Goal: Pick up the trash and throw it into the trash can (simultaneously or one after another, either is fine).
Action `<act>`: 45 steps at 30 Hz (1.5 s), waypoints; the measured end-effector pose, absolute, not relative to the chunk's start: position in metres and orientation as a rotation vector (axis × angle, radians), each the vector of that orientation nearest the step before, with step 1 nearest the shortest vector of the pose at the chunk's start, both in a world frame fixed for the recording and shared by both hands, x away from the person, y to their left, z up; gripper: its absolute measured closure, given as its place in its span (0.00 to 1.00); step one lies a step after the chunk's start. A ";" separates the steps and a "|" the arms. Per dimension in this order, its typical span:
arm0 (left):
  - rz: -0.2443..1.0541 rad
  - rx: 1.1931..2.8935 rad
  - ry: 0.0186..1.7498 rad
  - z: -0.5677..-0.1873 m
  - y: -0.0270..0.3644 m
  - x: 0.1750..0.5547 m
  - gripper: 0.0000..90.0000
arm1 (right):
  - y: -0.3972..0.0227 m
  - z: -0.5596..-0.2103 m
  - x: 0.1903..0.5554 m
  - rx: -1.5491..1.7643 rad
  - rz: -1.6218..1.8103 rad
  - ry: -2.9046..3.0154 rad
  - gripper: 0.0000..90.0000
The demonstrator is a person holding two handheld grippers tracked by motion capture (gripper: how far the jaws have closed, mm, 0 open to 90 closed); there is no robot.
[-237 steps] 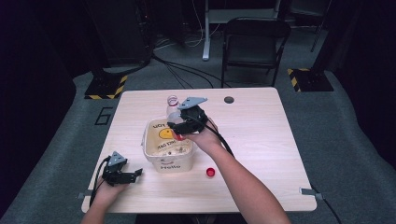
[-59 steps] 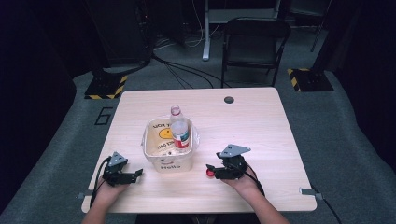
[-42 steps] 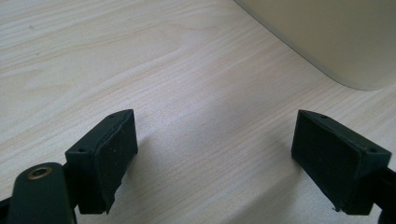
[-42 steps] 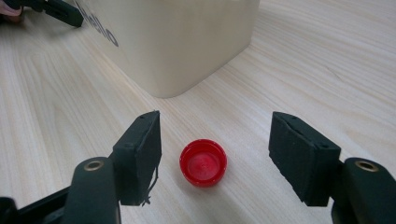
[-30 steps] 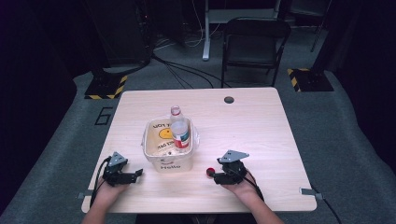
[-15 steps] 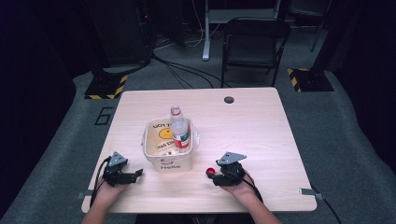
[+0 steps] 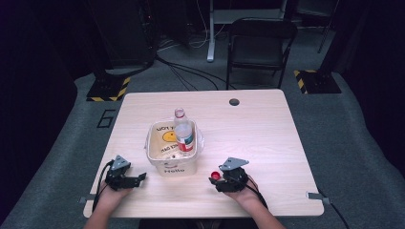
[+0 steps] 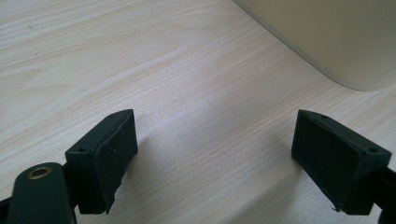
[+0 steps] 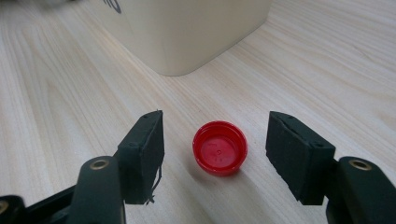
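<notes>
A small red bottle cap [image 9: 219, 148] lies top down on the wooden table [image 7: 267, 138], right of the bin. My right gripper [image 9: 215, 156] is low over the table with its jaws on either side of the cap; both pads stand clear of it, so it is open. In the high view the cap [image 7: 215, 175] sits just at the right gripper [image 7: 214, 181] tips. An uncapped clear bottle [image 7: 184, 136] with a red and blue label stands in the cream bin [image 7: 154, 143]. My left gripper [image 8: 215, 158] rests open on bare table left of the bin, with nothing between its jaws.
The bin's wall [image 9: 187, 28] is close ahead of the right gripper, and its corner [image 8: 336, 37] lies ahead of the left gripper [image 7: 137, 179]. A cable hole [image 7: 234, 101] marks the table's far side. A black chair [image 7: 260, 43] stands beyond the table.
Several seconds ago the right gripper was up at the bottle over the bin; it now sits at the table's front around the cap. Over the last second it shifted only slightly. The left gripper stayed still.
</notes>
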State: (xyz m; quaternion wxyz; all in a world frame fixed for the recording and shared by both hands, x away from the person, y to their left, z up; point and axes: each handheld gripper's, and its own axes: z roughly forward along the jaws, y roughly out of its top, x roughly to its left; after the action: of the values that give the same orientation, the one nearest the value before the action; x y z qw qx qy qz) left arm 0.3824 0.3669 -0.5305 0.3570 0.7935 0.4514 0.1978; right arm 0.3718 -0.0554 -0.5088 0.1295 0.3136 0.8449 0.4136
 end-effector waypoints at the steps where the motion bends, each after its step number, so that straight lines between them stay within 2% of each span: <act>1: 0.511 2.050 1.165 -0.530 0.367 0.382 0.16 | -0.055 -0.509 0.372 0.901 1.196 2.460 0.41; 11: 0.511 2.049 1.165 -0.530 0.367 0.382 0.16 | -0.052 -0.514 0.376 0.900 1.156 2.474 0.43; 38: 0.512 2.054 1.163 -0.530 0.367 0.383 0.16 | -0.045 -0.522 0.380 0.894 1.100 2.511 0.64; 45: 0.512 2.054 1.163 -0.530 0.367 0.383 0.16 | -0.046 -0.522 0.379 0.902 1.109 2.519 0.64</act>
State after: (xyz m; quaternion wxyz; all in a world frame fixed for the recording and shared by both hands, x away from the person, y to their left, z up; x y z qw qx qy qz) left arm 0.3825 0.3671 -0.5303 0.3551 0.7950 0.4501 0.1980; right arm 0.3787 -0.0458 -0.5217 0.1223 0.3092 0.8632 0.3800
